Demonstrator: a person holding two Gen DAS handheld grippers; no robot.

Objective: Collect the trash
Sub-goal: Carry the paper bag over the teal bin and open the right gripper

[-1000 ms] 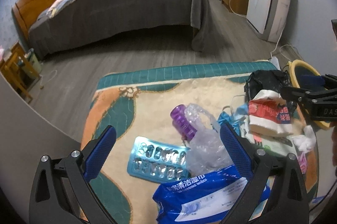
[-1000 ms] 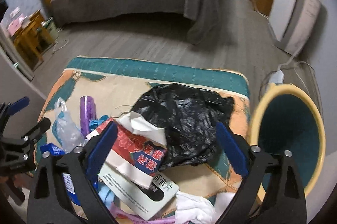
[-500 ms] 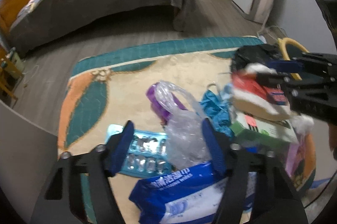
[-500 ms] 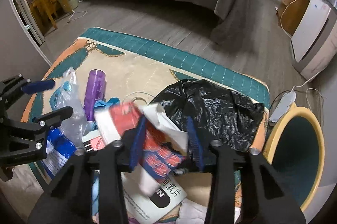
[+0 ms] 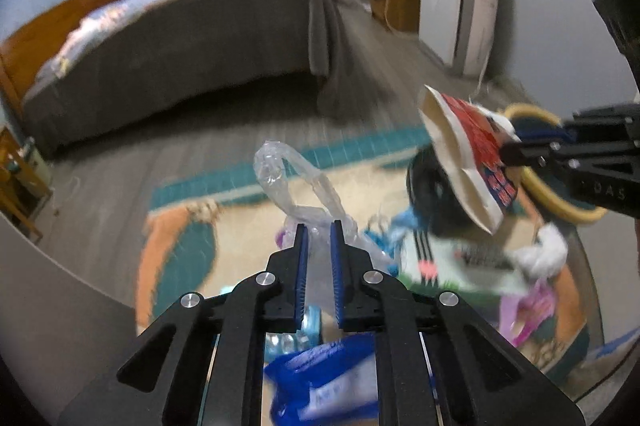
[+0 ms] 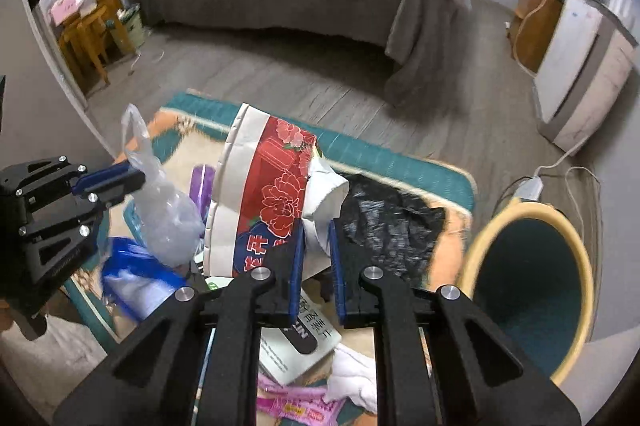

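Both grippers have just been closing: the left gripper (image 5: pixel 319 226) is clamped on the clear plastic bag (image 5: pixel 296 182), the right gripper (image 6: pixel 317 226) on the red-and-white wrapper (image 6: pixel 272 186), raised over the rug (image 6: pixel 400 162). Carrying to the bin (image 6: pixel 576 238) at the rug's right edge is called for next.

A crumpled clear bag (image 5: pixel 304 194) stands up between the left gripper's (image 5: pixel 319 230) closed pads, its loop rising beyond the tips. A red-and-white paper bag (image 6: pixel 264 194) hangs creased from the right gripper (image 6: pixel 317 230), above the trash on the rug just below it.
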